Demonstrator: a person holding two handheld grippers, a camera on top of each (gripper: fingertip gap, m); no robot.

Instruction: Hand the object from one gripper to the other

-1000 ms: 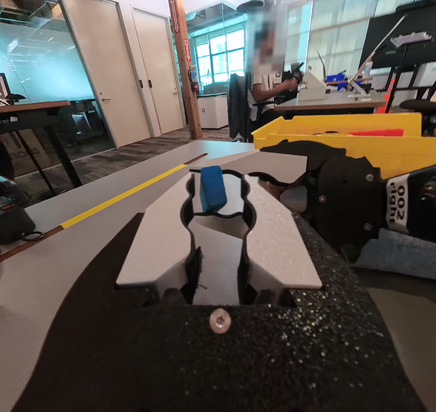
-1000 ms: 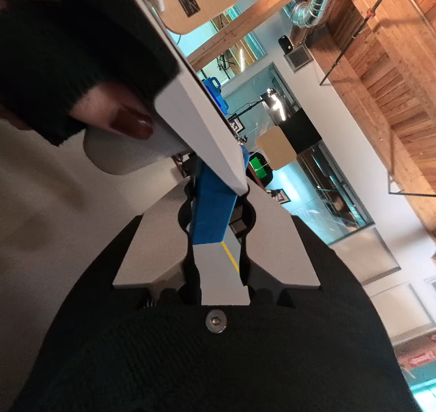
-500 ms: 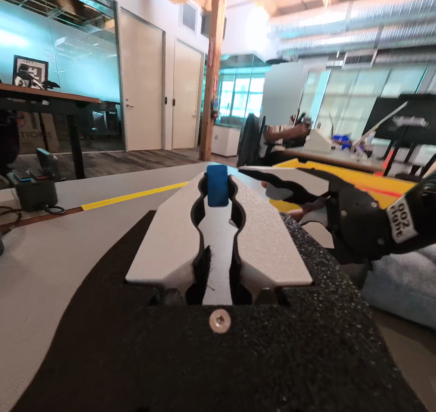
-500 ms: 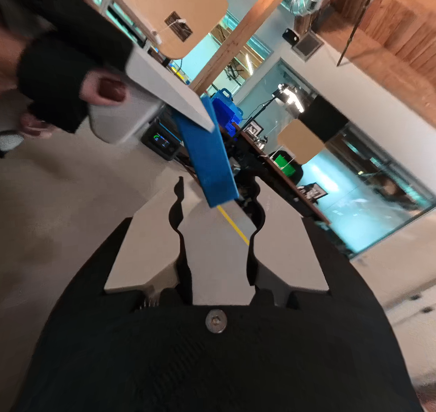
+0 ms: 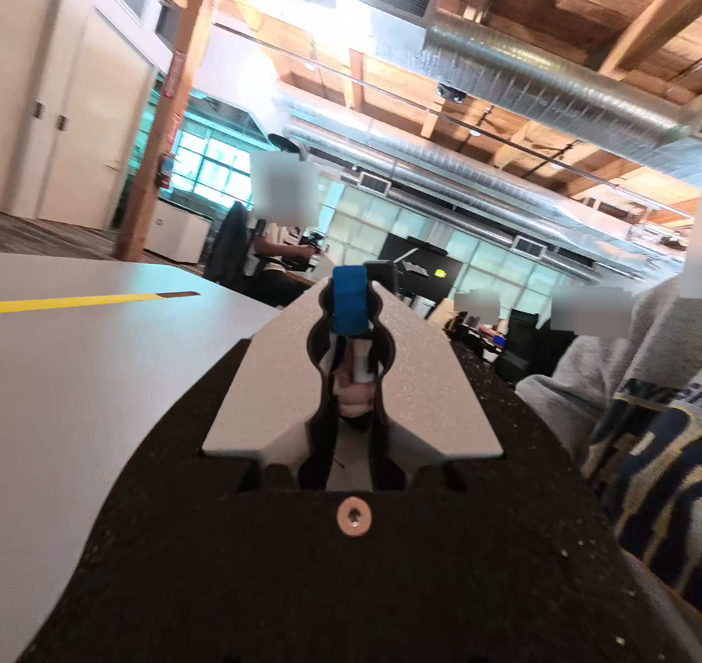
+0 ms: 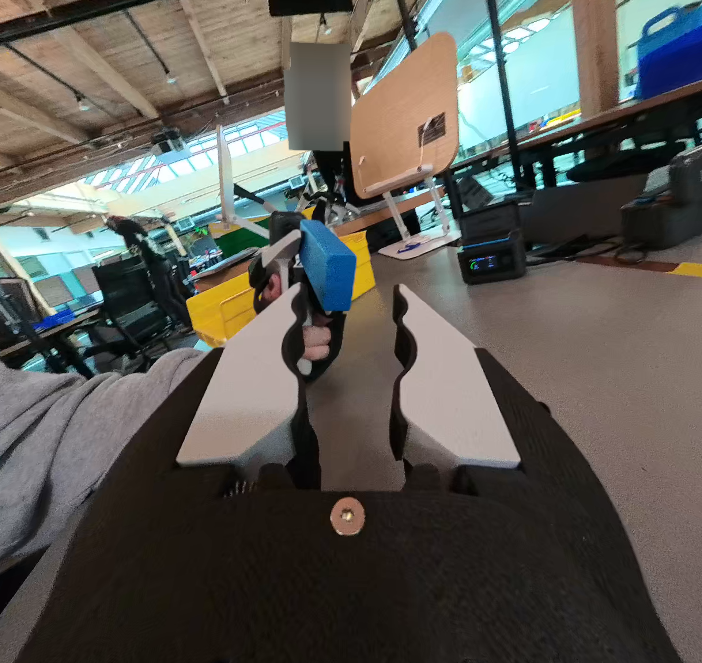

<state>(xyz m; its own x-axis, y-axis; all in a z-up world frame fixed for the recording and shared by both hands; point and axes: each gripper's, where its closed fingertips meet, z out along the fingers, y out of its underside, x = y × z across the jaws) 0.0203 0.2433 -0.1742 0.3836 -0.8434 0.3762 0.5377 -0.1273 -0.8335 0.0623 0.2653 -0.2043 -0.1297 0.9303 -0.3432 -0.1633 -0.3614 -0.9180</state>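
My left tongs [image 5: 350, 303] clamp the blue block [image 5: 349, 299] at centre frame, my right tongs [image 6: 345, 305] gape empty below it, so the handover looks done; next, part cleanly.

The blue block [image 5: 349, 301] looks like matt foam, finely pitted, with soft rounded edges; in the right wrist view [image 6: 328, 268] its faces show the same dull, grainy skin. The fingers [image 5: 273, 375] of the left hand-held gripper [image 5: 350, 299] are pale grey plastic with a fine sandy texture and dark rubbery linings along their wavy inner edges; its body is black, rough and speckled, with one shiny metal screw [image 5: 354, 523]. The right hand-held gripper [image 6: 347, 303] has smoother matt grey fingers [image 6: 448, 390]. The tabletop [image 5: 95, 360] is smooth grey laminate with a slight sheen, crossed by glossy yellow tape [image 5: 76, 301]. A grey sleeve [image 6: 49, 436] is soft, creased cloth
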